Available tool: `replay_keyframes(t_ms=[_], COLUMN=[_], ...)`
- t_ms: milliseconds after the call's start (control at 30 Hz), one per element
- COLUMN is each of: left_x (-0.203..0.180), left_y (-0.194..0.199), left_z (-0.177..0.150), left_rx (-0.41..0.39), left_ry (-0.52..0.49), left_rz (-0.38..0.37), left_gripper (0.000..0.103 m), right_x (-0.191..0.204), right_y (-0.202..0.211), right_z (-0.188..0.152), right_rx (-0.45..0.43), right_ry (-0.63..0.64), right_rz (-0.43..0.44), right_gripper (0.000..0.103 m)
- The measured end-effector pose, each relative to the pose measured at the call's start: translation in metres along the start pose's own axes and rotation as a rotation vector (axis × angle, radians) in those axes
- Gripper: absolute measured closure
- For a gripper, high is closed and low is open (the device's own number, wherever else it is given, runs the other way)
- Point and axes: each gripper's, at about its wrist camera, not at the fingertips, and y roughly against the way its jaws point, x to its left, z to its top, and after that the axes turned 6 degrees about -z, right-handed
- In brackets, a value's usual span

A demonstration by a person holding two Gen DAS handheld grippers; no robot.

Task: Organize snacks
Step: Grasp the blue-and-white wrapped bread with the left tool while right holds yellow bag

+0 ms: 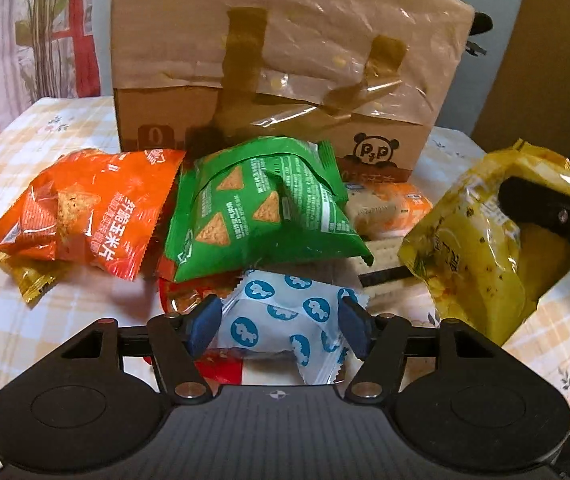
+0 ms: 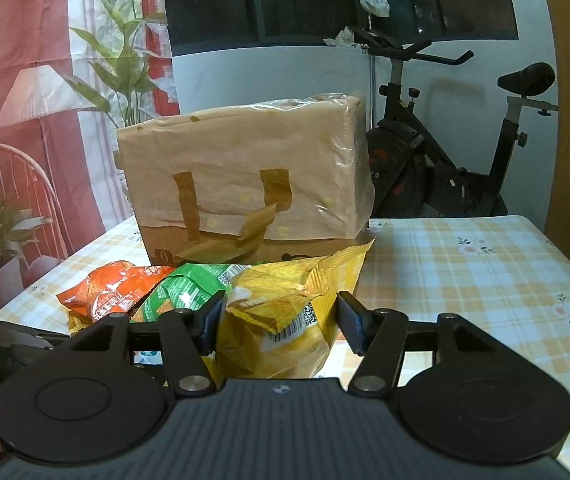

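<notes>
Snacks are lying in a loose heap on a table (image 2: 465,280) dressed in a yellow-and-white checked cloth with small printed flowers. An orange corn-chip bag (image 1: 85,212), crinkly foil with a serrated end seam, is sitting at the left of the pile, overlapping a small amber wrapper (image 1: 31,284). Just beside it a green chip bag (image 1: 261,208), puffed and printed with triangular chips, is leaning toward a cardboard box (image 1: 269,80). That box is standing upright behind the heap, its face half sheathed in creased brown paper and glossy wrinkled tape, with a panda print at its lower right corner. A pale orange packet (image 1: 389,208) is lying low between the green bag and the box.

Left gripper (image 1: 281,326): its blue ribbed pads are sitting at either side of a small white pouch (image 1: 285,320) printed with blue roundels, a pillow-shaped film pack with zigzag seams resting at the front of the pile. Whether the pads are pressing it cannot be told.

Right gripper (image 2: 281,326): its jaws are standing partly apart around a yellow snack bag (image 2: 285,320), crumpled foil with a barcode patch. The left pad is touching the bag; the right pad is standing clear of it, so a firm clamp cannot be confirmed. In the left wrist view the yellow bag is hanging raised at the right of the heap.

An exercise bike (image 2: 445,152) is standing behind the table.
</notes>
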Motion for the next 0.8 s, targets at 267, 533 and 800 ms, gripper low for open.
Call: replay_keyframes(t_ms=[267, 533, 800], left_x=[0.01, 0.018, 0.019], left_y=[0.004, 0.031, 0.022], left_z=[-0.003, -0.014, -0.012], left_rx=[-0.015, -0.051, -0.017], left_ry=[0.042, 0.065, 0.077], left_rz=[0.01, 0.001, 0.02], left_gripper=[0.037, 0.067, 0.04], right_x=[-0.001, 0.0, 0.002], right_y=[-0.001, 0.0, 0.001], right_z=[-0.001, 0.0, 0.0], right_rx=[0.0, 0.002, 0.007], right_ry=[-0.017, -0.027, -0.022], right_rz=[0.01, 0.011, 0.02], right_gripper=[0.043, 0.043, 0.043])
